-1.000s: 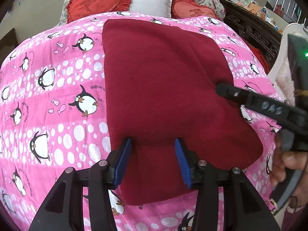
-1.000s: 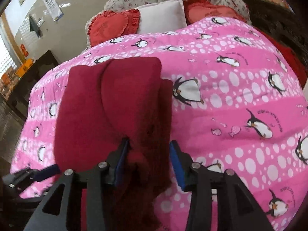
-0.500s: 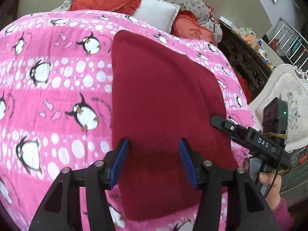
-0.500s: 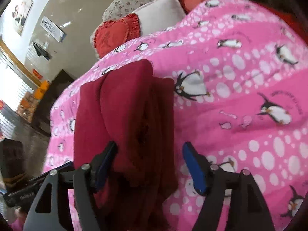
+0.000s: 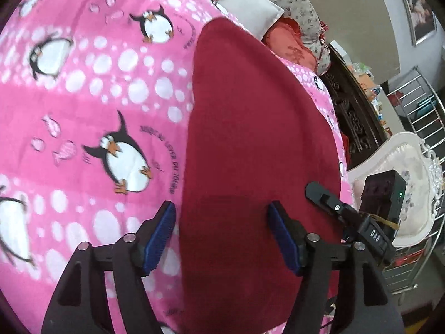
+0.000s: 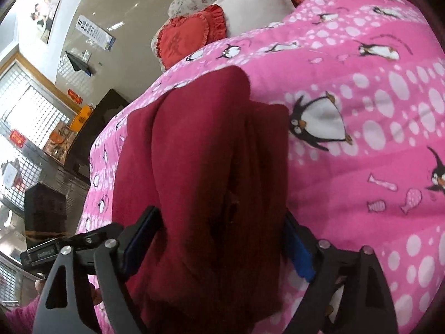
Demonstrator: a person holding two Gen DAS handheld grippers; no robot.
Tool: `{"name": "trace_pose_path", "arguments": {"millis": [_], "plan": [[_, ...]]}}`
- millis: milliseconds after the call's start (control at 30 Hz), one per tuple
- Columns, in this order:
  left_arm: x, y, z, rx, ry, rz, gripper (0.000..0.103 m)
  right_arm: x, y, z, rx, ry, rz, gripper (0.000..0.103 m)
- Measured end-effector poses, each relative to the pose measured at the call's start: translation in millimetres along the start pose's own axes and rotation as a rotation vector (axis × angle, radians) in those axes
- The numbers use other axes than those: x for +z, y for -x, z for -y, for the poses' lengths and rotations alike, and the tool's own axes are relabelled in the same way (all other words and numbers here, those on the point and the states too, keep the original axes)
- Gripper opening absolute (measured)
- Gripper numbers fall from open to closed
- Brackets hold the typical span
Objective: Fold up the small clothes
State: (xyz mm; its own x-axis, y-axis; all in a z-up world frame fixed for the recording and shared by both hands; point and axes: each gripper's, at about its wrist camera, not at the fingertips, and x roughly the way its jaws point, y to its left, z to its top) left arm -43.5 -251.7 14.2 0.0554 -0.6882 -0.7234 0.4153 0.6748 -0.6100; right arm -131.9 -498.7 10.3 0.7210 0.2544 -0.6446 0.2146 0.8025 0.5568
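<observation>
A dark red garment [image 5: 250, 128] lies folded on a pink penguin-print bedspread [image 5: 83, 89]. My left gripper [image 5: 222, 231] is open, its blue-padded fingers either side of the garment's near left edge. My right gripper [image 6: 219, 239] is open wide, with the bunched layers of the garment [image 6: 205, 161] between its fingers. The right gripper also shows in the left wrist view [image 5: 347, 217] at the garment's right edge.
Red heart cushions [image 6: 183, 39] and a white pillow [image 6: 250, 8] lie at the bed's head. A dark carved wooden frame [image 5: 353, 105] and a white chair [image 5: 400, 183] stand to the right of the bed. A dark cabinet [image 6: 91, 128] stands to the left.
My right gripper has opened wider around the bunched red cloth. Both grippers have tilted and moved closer over the garment; the left stays open.
</observation>
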Motion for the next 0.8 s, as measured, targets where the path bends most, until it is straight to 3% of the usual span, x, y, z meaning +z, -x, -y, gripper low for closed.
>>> {"name": "trace_pose_path", "arguments": {"millis": [67,100,133,200,267,467,633,733,800], "plan": [[-1,-2,4,-0.005,-0.01,-0.003,0.049,-1,2,-2,-0.005,0.009,0.001,0.084],[-2,-2,6,0.0,-0.011,-0.002,0.045,-1,3,-3,-0.003,0.011,0.003,0.07],[-2,-1,8,0.004,-0.012,0.001,0.043,-1,6,-5,0.014,0.017,0.0,0.062],[-2,6,13,-0.009,-0.033,0.008,0.028,0,12,-14,0.012,0.037,0.007,0.05],[-2,23,19,-0.03,-0.056,0.016,0.024,1,19,-29,0.003,0.063,0.01,0.049],[-15,87,21,-0.028,-0.064,0.018,0.024,-7,47,-75,0.097,0.066,-0.028,0.049],[-47,125,-7,0.056,-0.024,-0.012,0.024,-39,42,-104,0.158,0.045,-0.125,0.053],[-66,112,-31,0.165,0.003,-0.062,0.026,-61,15,-108,0.094,0.05,-0.199,0.058],[-75,106,-45,0.19,0.03,-0.075,0.032,-73,-2,-107,-0.029,0.081,-0.259,0.063]]}}
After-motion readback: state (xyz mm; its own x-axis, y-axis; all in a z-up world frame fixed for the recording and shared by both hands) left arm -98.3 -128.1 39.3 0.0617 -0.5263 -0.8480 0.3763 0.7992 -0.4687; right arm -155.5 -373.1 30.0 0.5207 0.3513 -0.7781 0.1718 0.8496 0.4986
